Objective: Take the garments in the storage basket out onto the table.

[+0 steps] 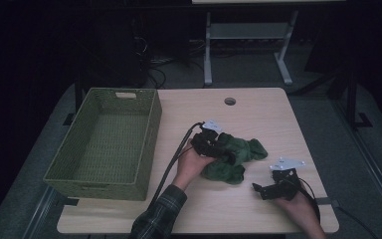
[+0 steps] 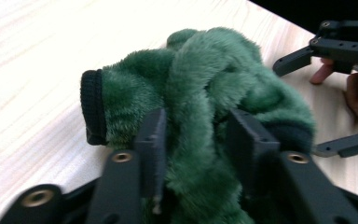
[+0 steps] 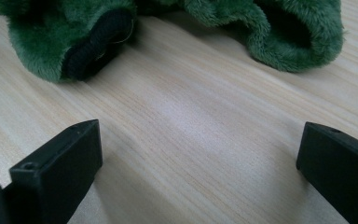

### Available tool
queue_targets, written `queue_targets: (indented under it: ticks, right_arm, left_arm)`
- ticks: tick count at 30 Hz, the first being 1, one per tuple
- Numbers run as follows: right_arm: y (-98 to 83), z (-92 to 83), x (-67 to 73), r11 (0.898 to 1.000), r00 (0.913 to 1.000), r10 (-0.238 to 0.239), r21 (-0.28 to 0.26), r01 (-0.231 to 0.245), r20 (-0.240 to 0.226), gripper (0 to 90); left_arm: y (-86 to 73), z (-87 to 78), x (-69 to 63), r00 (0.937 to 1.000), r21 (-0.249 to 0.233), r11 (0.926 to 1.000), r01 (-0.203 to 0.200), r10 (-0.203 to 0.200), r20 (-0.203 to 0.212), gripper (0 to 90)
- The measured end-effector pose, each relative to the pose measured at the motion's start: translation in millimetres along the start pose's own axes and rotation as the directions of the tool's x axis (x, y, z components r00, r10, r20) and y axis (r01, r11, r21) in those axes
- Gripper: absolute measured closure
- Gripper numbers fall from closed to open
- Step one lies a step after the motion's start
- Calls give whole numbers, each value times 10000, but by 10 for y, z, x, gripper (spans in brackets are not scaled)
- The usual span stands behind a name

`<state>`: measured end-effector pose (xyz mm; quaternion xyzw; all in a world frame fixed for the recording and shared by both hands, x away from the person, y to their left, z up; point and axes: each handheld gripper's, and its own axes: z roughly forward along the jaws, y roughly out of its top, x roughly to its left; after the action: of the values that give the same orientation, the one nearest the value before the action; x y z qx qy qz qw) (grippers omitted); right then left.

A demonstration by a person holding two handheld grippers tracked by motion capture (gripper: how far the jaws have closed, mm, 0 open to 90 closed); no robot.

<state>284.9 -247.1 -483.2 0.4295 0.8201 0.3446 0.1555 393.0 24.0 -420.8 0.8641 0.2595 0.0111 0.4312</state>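
1. The left hand-held gripper (image 2: 193, 149) sits right in the green plush garment (image 2: 205, 93), jaws about half open with a thick fold of fur bunched between them. Looks like the pads flank the fold rather than clamp it, so I'd call it not gripped.
2. The right hand-held gripper (image 3: 198, 163) has its jaws spread wide over bare wood, nothing between them, just short of the garment's edge and its black ribbed cuff (image 3: 98, 39).
3. The garment lies crumpled in the middle of the table (image 1: 258, 114), between the two hands.
4. To do this step well, I reckon: go for one fold only, bite deep so the fluffy pile doesn't slip out, and close fully before lifting. The right one could pin or take the cuff end.
5. Around it: a green woven basket (image 1: 149, 134) stands empty at the table's left, well apart from the garment. The left gripper's cable (image 1: 176, 152) trails across that path, so it might snag.
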Motion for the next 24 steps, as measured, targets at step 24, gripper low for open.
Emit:
queue_targets:
  ticks: [24]
  right_arm:
    - [0,0,0,10000,10000,-8,2,8,6,0]
  left_arm:
    - [-286,-402,-577,9957,-357,9954,-888,897,249,689]
